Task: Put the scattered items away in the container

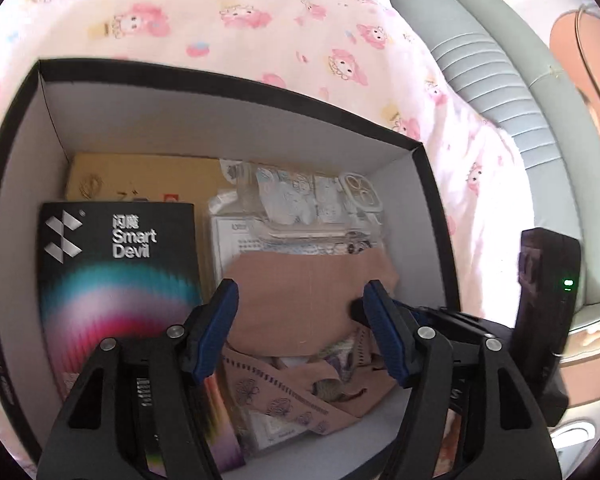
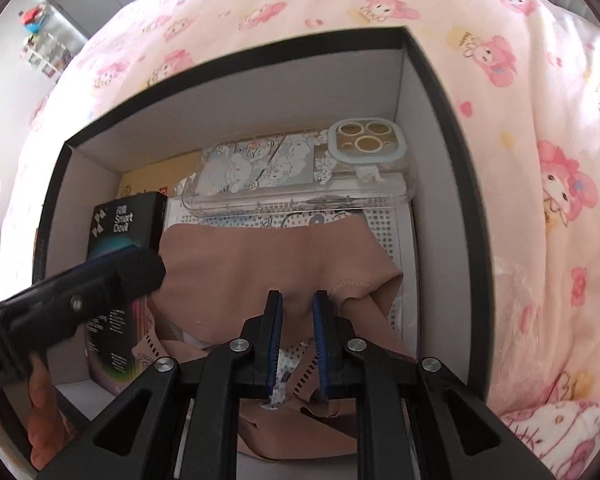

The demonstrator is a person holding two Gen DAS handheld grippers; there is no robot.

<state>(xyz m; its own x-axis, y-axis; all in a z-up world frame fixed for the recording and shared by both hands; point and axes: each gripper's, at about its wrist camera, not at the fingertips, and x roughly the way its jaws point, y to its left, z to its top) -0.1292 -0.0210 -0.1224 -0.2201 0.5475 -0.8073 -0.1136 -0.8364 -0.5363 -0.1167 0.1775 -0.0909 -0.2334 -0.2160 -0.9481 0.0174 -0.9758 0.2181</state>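
On a bed (image 1: 284, 28) spread with a pink cover printed with cartoon rabbits stands a black box (image 2: 452, 168) with white inner walls; beyond the left gripper (image 1: 298, 300) a padded grey-green headboard (image 1: 500, 92) runs along the bed's far side; beyond the right gripper (image 2: 297, 304), far to its left, pale cabinets and a small shelf of oddments show, too blurred to name. Ahead and left of the left gripper lies a black carton (image 1: 116, 272) lettered "Smart Devil" beside Chinese characters; past it a yellow carton (image 1: 140, 176), its print unreadable. Ahead of both grippers sits a clear phone case (image 2: 300, 172) with cartoon drawings, on a white dotted pack. The left gripper stands wide over tan cloth (image 2: 268, 264); the right gripper, narrow, pinches a fold of that cloth.
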